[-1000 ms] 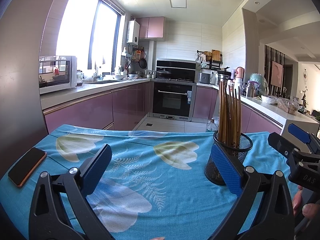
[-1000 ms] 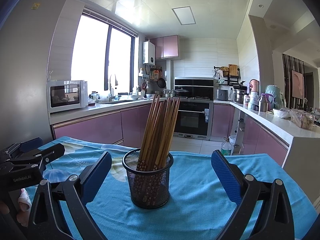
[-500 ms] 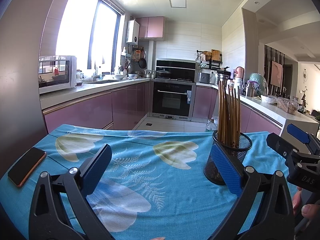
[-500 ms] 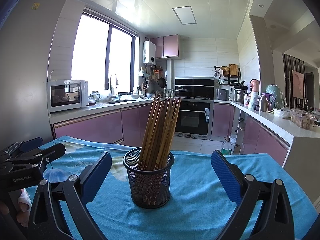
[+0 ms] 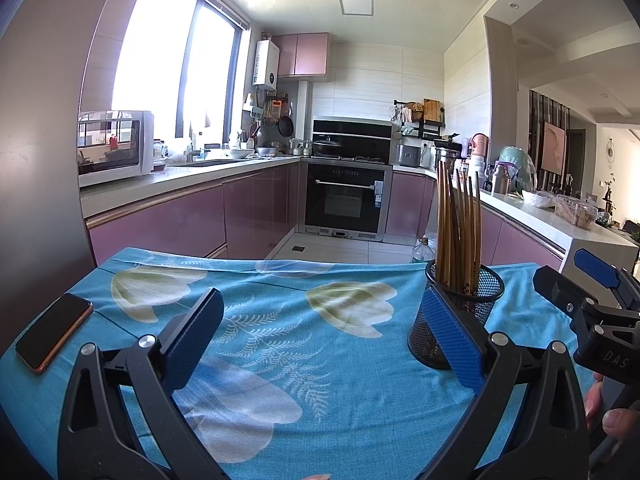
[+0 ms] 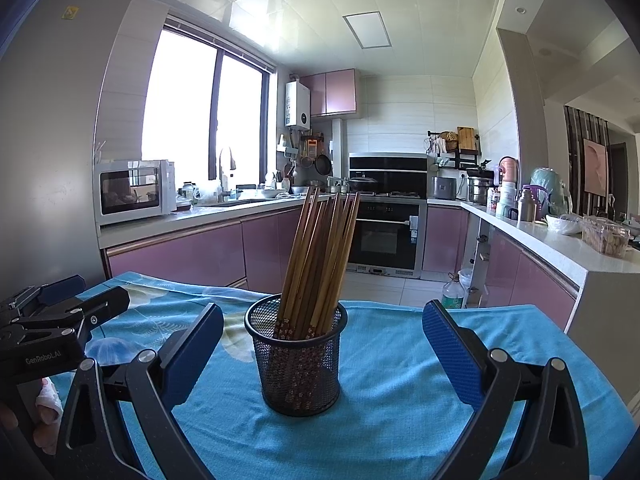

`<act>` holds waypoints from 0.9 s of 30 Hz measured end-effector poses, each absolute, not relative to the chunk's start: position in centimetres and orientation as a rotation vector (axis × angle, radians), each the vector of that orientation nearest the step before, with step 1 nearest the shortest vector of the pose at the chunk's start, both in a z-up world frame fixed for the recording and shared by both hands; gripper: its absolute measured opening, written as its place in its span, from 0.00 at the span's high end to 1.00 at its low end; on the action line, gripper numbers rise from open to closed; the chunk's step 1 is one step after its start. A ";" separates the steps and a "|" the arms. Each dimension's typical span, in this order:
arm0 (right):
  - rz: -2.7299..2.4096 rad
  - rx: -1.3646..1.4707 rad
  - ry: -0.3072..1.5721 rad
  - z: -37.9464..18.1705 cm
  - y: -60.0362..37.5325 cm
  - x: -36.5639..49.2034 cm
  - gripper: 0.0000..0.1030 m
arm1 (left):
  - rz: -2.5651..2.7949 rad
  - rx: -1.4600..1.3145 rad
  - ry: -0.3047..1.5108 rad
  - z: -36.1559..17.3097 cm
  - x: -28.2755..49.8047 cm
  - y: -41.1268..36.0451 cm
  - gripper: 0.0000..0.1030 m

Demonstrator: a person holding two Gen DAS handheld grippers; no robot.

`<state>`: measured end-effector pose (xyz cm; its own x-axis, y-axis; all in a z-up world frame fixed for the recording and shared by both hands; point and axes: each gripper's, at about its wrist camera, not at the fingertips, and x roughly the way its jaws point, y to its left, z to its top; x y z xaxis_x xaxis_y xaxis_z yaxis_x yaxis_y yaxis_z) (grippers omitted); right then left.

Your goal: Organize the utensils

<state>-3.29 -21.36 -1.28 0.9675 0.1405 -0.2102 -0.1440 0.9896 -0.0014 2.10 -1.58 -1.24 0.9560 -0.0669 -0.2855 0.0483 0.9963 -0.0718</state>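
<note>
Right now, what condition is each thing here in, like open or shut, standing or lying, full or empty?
Left gripper: open, holding nothing.
Right gripper: open, holding nothing.
Mesh holder: upright on the cloth, holding chopsticks.
Chopsticks: standing, leaning, in the holder.
Phone: lying flat, screen dark.
Oven: door shut.

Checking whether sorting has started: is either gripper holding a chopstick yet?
No: the left gripper and right gripper both stand open and empty, with the chopsticks in the mesh holder.

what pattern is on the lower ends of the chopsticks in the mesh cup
Small pale flowers on dark red, seen on the chopsticks through the mesh cup; right wrist view shows it best.
</note>
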 end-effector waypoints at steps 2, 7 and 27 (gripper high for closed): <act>0.142 -0.018 0.212 -1.3 -21.3 -3.3 0.06 | -0.059 -0.063 0.293 -1.2 2.1 -1.6 0.05; 0.145 -0.015 0.210 -1.3 -21.5 -3.3 0.06 | -0.057 -0.060 0.292 -1.2 2.1 -1.7 0.05; 0.122 -0.031 0.323 -2.4 -23.0 -2.1 0.06 | -0.040 -0.074 0.397 -1.7 3.1 -0.7 0.05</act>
<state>-2.14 -23.05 -2.38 0.9410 0.1149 -0.3182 -0.1247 0.9921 -0.0106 3.11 -0.67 -1.71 0.9216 -0.0537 -0.3843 0.0247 0.9965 -0.0798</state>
